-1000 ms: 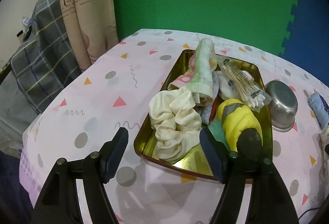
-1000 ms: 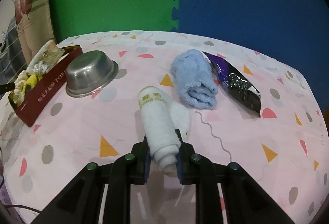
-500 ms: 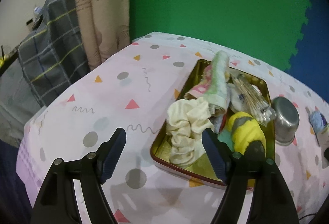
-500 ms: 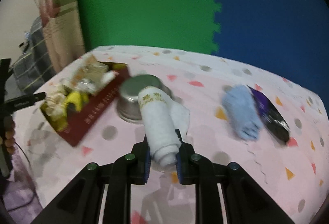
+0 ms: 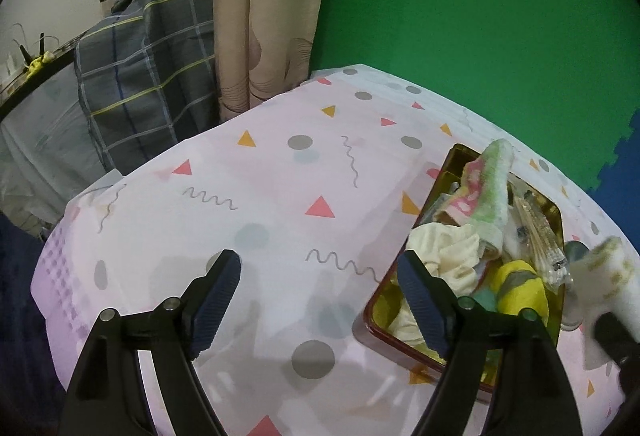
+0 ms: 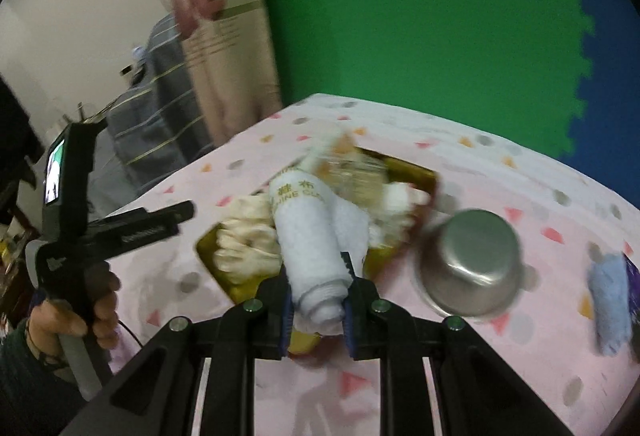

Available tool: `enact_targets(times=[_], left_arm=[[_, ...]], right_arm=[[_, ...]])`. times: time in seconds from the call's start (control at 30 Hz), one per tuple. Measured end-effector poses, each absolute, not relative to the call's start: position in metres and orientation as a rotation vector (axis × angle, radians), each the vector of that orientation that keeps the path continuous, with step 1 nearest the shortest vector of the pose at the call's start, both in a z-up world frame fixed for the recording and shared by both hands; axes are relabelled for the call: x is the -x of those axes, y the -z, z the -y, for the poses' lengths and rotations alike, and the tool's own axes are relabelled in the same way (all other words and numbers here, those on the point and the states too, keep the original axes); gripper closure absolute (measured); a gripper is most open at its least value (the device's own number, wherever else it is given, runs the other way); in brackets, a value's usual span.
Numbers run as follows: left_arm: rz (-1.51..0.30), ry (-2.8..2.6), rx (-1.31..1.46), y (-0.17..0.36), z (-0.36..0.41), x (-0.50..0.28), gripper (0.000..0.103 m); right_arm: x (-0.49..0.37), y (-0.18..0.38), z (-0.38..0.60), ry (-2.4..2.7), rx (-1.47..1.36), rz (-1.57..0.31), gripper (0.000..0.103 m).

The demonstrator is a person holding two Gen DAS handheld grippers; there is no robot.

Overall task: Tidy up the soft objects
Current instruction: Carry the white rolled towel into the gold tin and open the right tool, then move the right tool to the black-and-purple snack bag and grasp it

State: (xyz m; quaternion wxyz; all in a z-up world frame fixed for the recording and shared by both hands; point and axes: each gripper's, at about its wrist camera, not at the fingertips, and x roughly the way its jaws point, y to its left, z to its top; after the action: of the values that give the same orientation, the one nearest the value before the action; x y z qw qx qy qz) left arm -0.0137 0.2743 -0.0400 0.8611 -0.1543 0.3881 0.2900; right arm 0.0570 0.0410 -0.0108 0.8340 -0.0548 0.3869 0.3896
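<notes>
My right gripper is shut on a rolled white towel and holds it above the near edge of the gold tin tray. The towel also shows blurred at the right edge of the left wrist view. The tray holds a cream scrunchie, a green-pink towel, a yellow soft toy and a packet of swabs. My left gripper is open and empty over the tablecloth, left of the tray. A light blue towel lies at the right.
A steel bowl lies on the table just right of the tray. A dark snack packet lies beside the blue towel. The left gripper's handle and a hand are at the left. A curtain and plaid cloth hang past the table's far left edge.
My right gripper has carried the white towel left from the bare table to over the tray. My left gripper has drawn back to the left, off the tray, still open.
</notes>
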Motion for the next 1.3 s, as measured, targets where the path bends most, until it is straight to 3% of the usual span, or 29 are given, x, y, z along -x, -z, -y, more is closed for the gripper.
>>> enact_targets(times=[0.8, 0.87, 0.93, 1.0, 1.3], left_arm=[[-0.803, -0.624, 0.358, 0.037, -0.288, 0.018, 0.021], [-0.806, -0.625, 0.357, 0.037, -0.288, 0.018, 0.021], [-0.806, -0.620, 0.355, 0.037, -0.286, 0.017, 0.021], [-0.803, -0.619, 0.354, 0.037, -0.285, 0.017, 0.021], [-0.797, -0.608, 0.327, 0.036, -0.277, 0.013, 0.020]], right_arm=[[-0.057, 0.064, -0.121, -0.888, 0.263, -0.935, 0.082], [-0.057, 0.063, -0.119, -0.886, 0.257, -0.932, 0.075], [-0.058, 0.061, -0.116, -0.875, 0.249, -0.928, 0.057], [-0.058, 0.058, -0.112, -0.872, 0.225, -0.926, 0.053], [-0.052, 0.035, -0.079, -0.830, 0.191, -0.865, 0.049]])
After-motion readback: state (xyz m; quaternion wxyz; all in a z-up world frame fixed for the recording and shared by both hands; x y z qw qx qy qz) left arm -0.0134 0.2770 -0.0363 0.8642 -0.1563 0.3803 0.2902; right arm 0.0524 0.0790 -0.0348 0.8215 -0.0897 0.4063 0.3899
